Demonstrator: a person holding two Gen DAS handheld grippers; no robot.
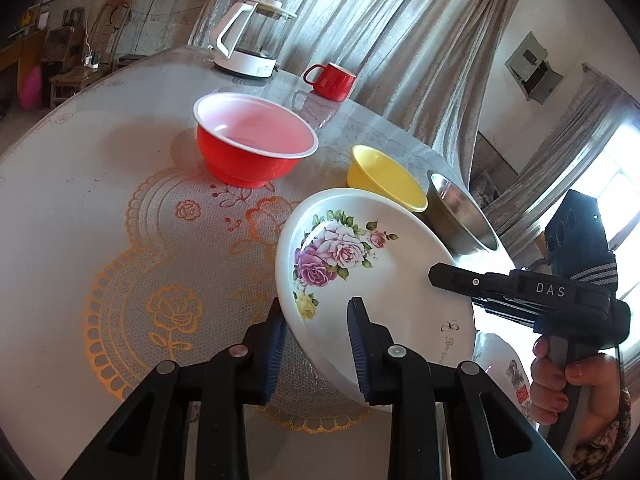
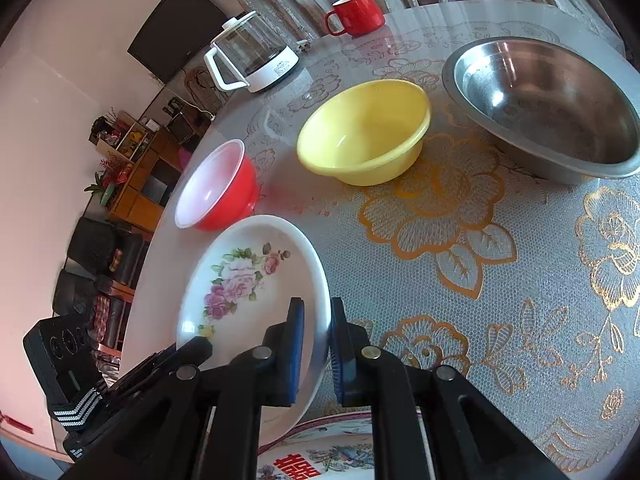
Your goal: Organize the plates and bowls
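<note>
A white plate with a rose print [image 1: 360, 264] [image 2: 244, 280] is held tilted above the table by both grippers. My left gripper [image 1: 316, 344] straddles its near rim, one finger under and one over it. My right gripper [image 2: 316, 344] is shut on its right rim; it also shows in the left wrist view [image 1: 436, 276] at the plate's right edge. A red bowl with a white inside [image 1: 256, 144] [image 2: 216, 188], a yellow bowl [image 1: 384, 176] [image 2: 364, 132] and a steel bowl [image 1: 460, 216] [image 2: 548, 108] stand on the table beyond.
Another patterned plate [image 2: 320, 456] [image 1: 504, 364] lies below the held one. A red mug [image 1: 330, 80] [image 2: 354, 14] and a glass kettle on a white base [image 1: 248, 40] [image 2: 252, 56] stand at the far edge. The round table [image 2: 480, 280] has a lace-print cover.
</note>
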